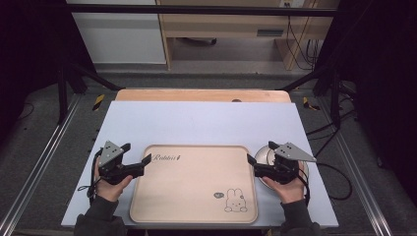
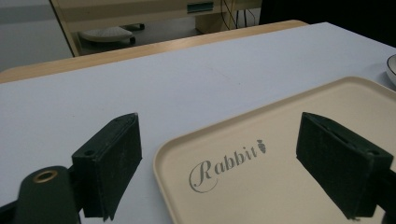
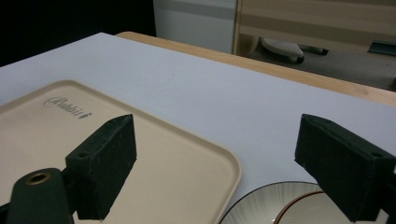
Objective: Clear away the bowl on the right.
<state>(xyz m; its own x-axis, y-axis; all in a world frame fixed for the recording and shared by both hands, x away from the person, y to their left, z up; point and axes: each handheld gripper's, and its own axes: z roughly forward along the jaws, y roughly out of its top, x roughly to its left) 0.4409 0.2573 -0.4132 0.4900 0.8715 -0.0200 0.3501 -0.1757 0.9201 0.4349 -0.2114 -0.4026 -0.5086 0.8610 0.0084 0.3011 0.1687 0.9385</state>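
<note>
Left gripper [image 1: 136, 158]: jaws stood wide apart and held nothing, straddling the tray's near-left corner, one jaw over the surface and one over the tray.
Right gripper [image 1: 260, 153]: likewise spread wide and empty, hovering over the tray's right edge and the plate.
Tray [image 1: 194, 196]: a beige, rounded-corner tray lay flat in the middle of the pale surface [image 1: 196, 123], between the two grippers.
Plate [image 1: 260, 156]: a white plate with a dark rim and a reddish ring sat just beside the tray's right edge, under the right gripper.
Step in hand: probably reaching for the plate to set it on the tray.
Doing it well: lower one jaw inside the plate's rim and one outside, close gently, lift level, clear the tray's raised lip.
Writing: "Rabbit" [image 2: 223, 164] in script with a small carrot; a rabbit drawing [image 1: 235, 201] at the opposite corner.
</note>
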